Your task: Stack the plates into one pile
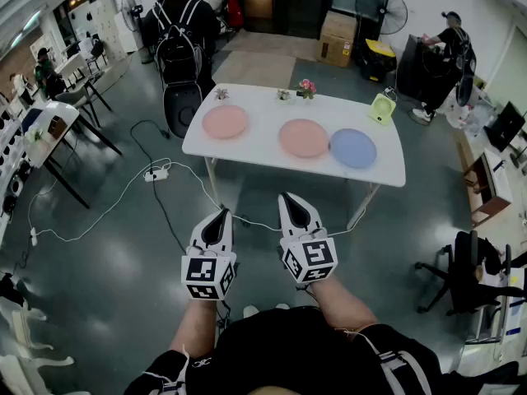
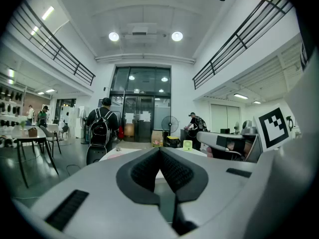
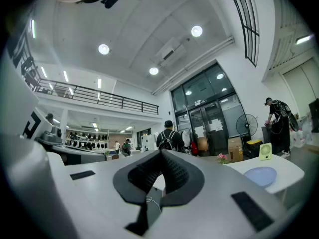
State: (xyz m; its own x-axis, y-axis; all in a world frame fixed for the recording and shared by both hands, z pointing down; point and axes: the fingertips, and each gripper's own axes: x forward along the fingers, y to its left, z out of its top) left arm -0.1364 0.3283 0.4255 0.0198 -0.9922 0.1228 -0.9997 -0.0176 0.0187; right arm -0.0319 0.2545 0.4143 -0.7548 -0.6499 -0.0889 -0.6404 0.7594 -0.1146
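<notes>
Three plates lie apart on a white table (image 1: 247, 146): a pink plate (image 1: 225, 122) at the left, a second pink plate (image 1: 303, 137) in the middle and a blue plate (image 1: 353, 148) touching its right side. The blue plate (image 3: 261, 176) also shows in the right gripper view. Both grippers hang well short of the table, over the floor. My left gripper (image 1: 221, 213) is shut with nothing in it, its tips meeting (image 2: 159, 149). My right gripper (image 1: 290, 197) is shut and empty too, tips together (image 3: 160, 153).
On the table's far edge stand small flower pots (image 1: 306, 88) and a green desk fan (image 1: 381, 108). A person with a backpack (image 1: 179, 44) stands behind the table's left end. Cables and a power strip (image 1: 156, 173) lie on the floor. An office chair (image 1: 469, 270) is at the right.
</notes>
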